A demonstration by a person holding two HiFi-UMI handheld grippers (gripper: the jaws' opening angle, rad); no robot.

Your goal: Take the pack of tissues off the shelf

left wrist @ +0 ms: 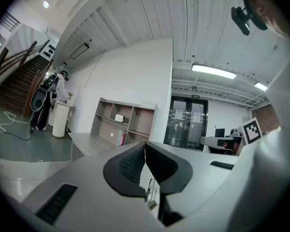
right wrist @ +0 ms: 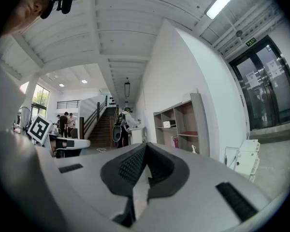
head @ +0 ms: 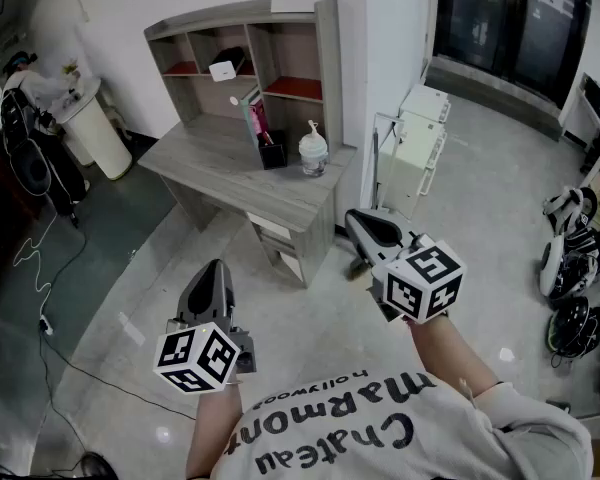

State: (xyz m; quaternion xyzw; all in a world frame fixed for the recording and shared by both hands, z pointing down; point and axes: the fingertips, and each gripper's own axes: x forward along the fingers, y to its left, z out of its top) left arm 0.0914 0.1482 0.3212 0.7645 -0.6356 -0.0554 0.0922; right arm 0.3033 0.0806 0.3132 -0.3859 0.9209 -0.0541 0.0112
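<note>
The white pack of tissues (head: 222,69) lies in a middle cubby of the grey shelf unit (head: 325,38) on the back of the desk (head: 215,163). It also shows small and far off in the left gripper view as the tissue pack (left wrist: 119,118), and in the right gripper view as the tissue pack (right wrist: 167,124). My left gripper (head: 215,266) hangs over the floor well short of the desk, jaws shut with nothing between them (left wrist: 145,144). My right gripper (head: 351,217) is held near the desk's right corner, also shut and empty (right wrist: 146,145).
On the desk stand a black pen holder (head: 272,154), a pink item (head: 255,120) and a white lidded cup (head: 313,153). A white bin (head: 95,128) is left of the desk, a white cabinet (head: 415,143) to its right. Helmets (head: 570,258) lie at far right and cables (head: 40,268) on the floor at left.
</note>
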